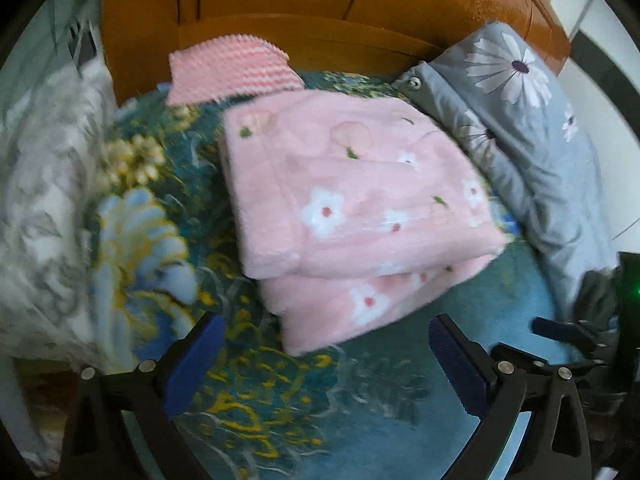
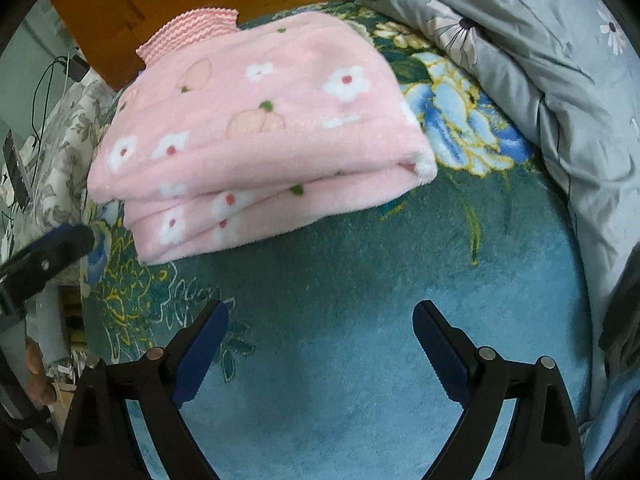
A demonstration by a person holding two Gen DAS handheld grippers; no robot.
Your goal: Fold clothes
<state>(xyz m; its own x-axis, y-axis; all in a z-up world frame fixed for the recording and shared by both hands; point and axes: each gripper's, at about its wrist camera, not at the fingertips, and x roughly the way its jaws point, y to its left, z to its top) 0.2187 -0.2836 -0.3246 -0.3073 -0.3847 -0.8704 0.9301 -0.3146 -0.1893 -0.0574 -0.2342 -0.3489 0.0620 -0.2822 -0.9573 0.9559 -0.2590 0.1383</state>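
Note:
A pink fleece garment with white flowers [image 1: 352, 200] lies folded in layers on the teal flowered blanket [image 1: 240, 400]. It also shows in the right wrist view [image 2: 260, 136], folded, with its lower layer sticking out in front. My left gripper [image 1: 326, 344] is open and empty, just in front of the garment's near edge. My right gripper [image 2: 320, 332] is open and empty, a little back from the garment over the blanket [image 2: 360, 360]. The right gripper [image 1: 560, 332] shows at the right edge of the left wrist view, and the left gripper [image 2: 60, 244] at the left edge of the right wrist view.
A pink zigzag-knit cloth [image 1: 232, 68] lies behind the garment against the orange wooden headboard [image 1: 320, 8]. A grey daisy-print quilt [image 1: 532, 132] is bunched on the right. A grey-and-white leaf-print fabric [image 1: 44, 200] lies on the left. Cables and a phone [image 2: 16, 168] sit at far left.

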